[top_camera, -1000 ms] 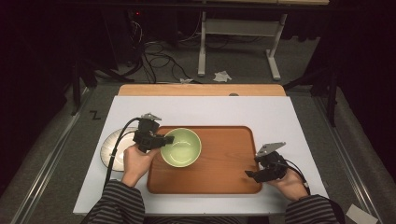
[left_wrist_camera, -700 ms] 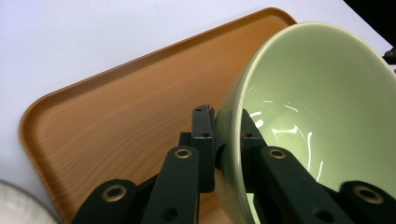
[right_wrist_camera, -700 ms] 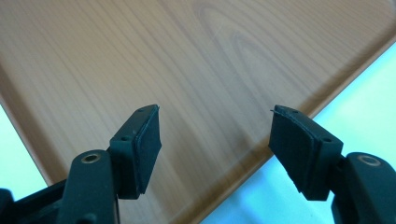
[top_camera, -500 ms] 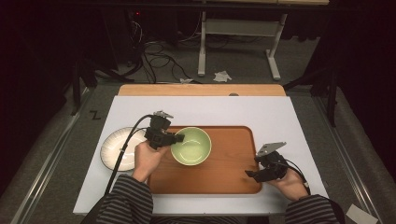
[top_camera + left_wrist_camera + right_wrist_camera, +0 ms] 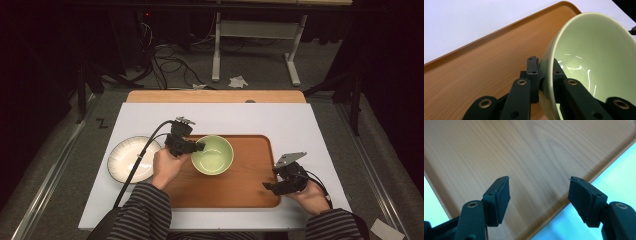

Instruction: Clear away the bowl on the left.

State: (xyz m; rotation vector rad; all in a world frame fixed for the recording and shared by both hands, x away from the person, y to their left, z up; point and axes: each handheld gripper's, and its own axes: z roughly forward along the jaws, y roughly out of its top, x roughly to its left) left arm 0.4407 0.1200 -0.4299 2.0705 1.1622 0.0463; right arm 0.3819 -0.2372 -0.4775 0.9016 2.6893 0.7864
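At the far left a white plate (image 5: 131, 159) rests on the table (image 5: 300, 120); just right of it our left gripper (image 5: 196, 147) pinches the near-left rim of the green bowl (image 5: 213, 154), which we judge tilted above the wooden tray (image 5: 250, 185). The bowl sits well left of our right gripper (image 5: 270, 187), whose fingers (image 5: 501, 197) are spread over the tray's near-right corner, so the left hand governs where it goes.

Both sleeves (image 5: 145, 210) have dark and grey stripes. The left gripper (image 5: 541, 75) and the right gripper (image 5: 539, 195) are black, with brass-coloured rivets; the right one carries a grey three-cornered plate (image 5: 290, 158), the left one a black cable (image 5: 142, 155).
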